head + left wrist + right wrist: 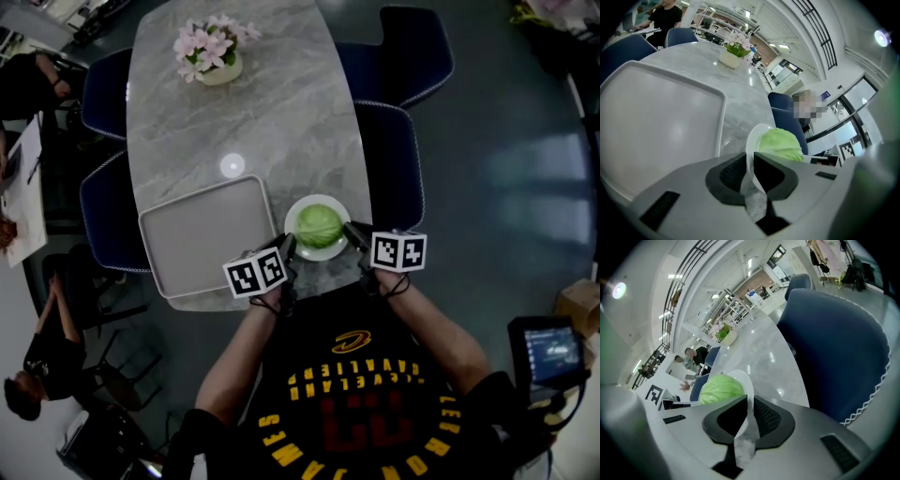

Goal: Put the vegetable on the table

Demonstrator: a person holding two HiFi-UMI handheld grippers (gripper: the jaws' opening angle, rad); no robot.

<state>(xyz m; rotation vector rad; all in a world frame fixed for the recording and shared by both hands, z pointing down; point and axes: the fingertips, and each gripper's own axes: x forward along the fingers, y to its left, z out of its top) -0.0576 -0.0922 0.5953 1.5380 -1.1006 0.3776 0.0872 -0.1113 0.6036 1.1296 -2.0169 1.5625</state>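
A green cabbage (318,225) lies on a white plate (302,211) near the front edge of the marble table (281,112). My left gripper (287,246) is shut on the plate's left rim and my right gripper (353,232) is shut on its right rim. In the left gripper view the plate (752,143) runs edge-on between the dark pads, with the cabbage (780,144) just beyond. The right gripper view shows the same grip from the other side: plate (743,378) between the pads, cabbage (721,389) to its left.
A grey tray (202,234) lies on the table left of the plate. A pot of pink flowers (214,52) stands at the far end. Blue chairs (398,159) line both sides. People sit at the left (37,361).
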